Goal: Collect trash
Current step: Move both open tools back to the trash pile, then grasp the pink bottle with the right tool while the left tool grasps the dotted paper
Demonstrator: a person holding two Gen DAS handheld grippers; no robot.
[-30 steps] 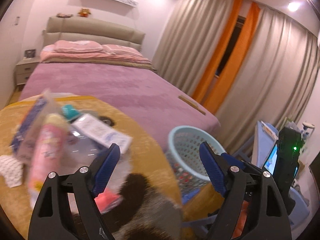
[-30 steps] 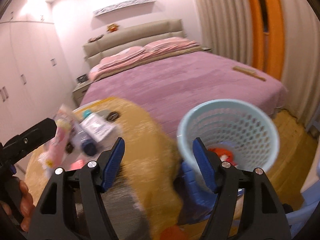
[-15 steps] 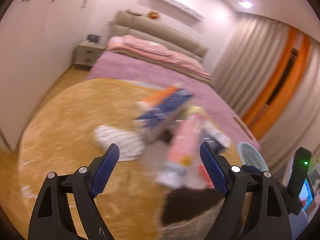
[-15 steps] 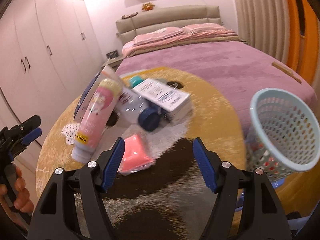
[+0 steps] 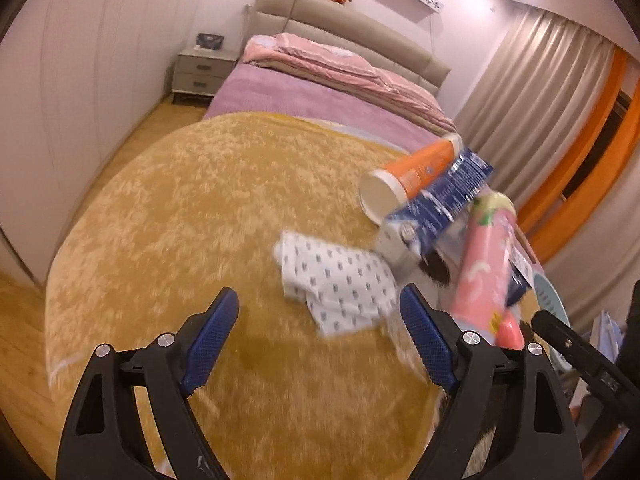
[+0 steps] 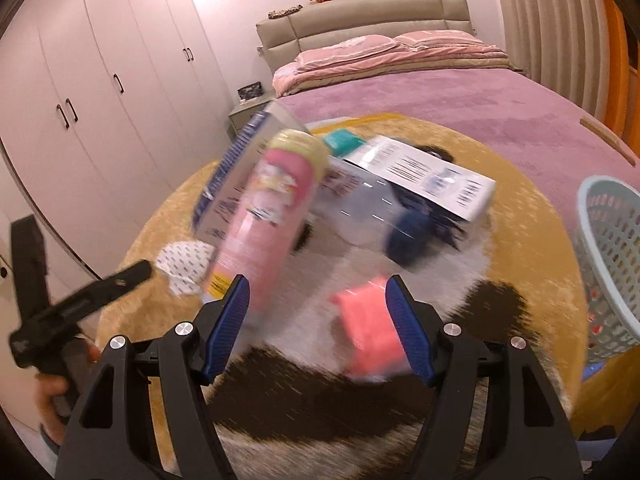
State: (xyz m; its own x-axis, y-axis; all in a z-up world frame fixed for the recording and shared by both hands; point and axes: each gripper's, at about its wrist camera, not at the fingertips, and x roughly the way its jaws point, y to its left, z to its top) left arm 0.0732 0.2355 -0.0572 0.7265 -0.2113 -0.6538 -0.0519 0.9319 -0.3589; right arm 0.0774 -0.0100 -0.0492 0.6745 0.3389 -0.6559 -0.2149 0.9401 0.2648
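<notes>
Trash lies on a round yellow rug (image 5: 192,216). A pink bottle (image 6: 260,216) leans on a blue carton (image 5: 436,208), with an orange cup (image 5: 408,176) behind. A white patterned wrapper (image 5: 340,280) lies in front of my left gripper (image 5: 320,340), which is open and empty. A pink packet (image 6: 372,324) lies between the open fingers of my right gripper (image 6: 320,320), which is empty above it. A white box (image 6: 424,176) and a clear bottle with a blue cap (image 6: 408,232) lie further back. The light blue basket (image 6: 612,256) stands at the right.
A purple bed (image 6: 460,96) stands behind the rug, white wardrobes (image 6: 100,80) to the left, a nightstand (image 5: 200,72) beside the bed, curtains (image 5: 540,92) at the right. A grey and brown fur mat (image 6: 320,412) covers the rug's near part.
Both grippers have swung left, away from the basket and towards the trash pile. The left one now faces the patterned wrapper; the right one has come closer to the pink packet.
</notes>
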